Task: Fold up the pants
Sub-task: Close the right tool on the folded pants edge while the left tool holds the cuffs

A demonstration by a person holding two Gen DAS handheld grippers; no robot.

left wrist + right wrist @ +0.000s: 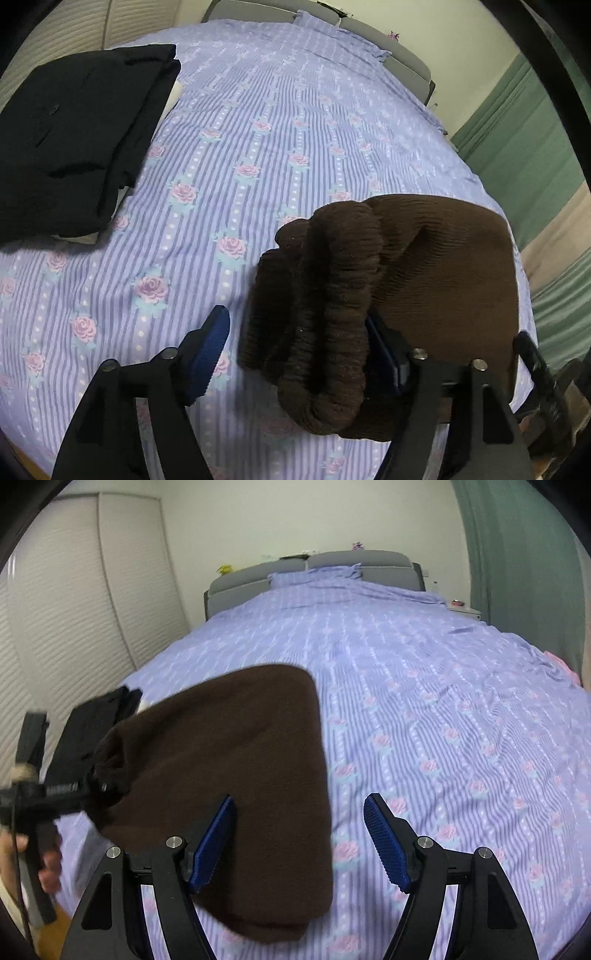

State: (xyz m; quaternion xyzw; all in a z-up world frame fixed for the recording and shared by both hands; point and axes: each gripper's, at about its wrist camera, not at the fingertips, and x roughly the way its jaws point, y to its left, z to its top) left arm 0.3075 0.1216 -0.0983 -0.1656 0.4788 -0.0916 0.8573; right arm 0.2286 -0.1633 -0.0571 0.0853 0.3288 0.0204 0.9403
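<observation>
Already the brown ribbed knit pants point(424, 273) look mostly folded, judged from how they lie. Through the left wrist camera, they rest as a compact bundle on the lilac striped bedspread with pink roses point(258, 147), near the bed's foot edge towards its right-hand side. Their thick gathered waistband rolls sit bunched at the bundle's near left end, right between the fingers of the left gripper point(295, 354). Its jaws stand released: the left blue pad point(210, 354) is clear of the cloth with bedspread showing in the gap, while the right pad is half hidden behind the waistband, so contact there cannot be ruled out. A folded black garment point(77, 136) lies well apart, at the bed's left edge.

Through the right wrist camera, the pants form a broad flat rectangle with a rounded far corner, lying square on the bedspread near the foot edge. The right gripper point(299, 843) hovers over the bundle's right border with jaws released and nothing between them; its left pad overlaps the cloth in view, its right pad is over bare bedspread. The left gripper, blurred, sits at the lumpy waistband end.

What seems left: flattening that bunched waistband, perhaps one last fold, then placing the bundle beside the black garment.
</observation>
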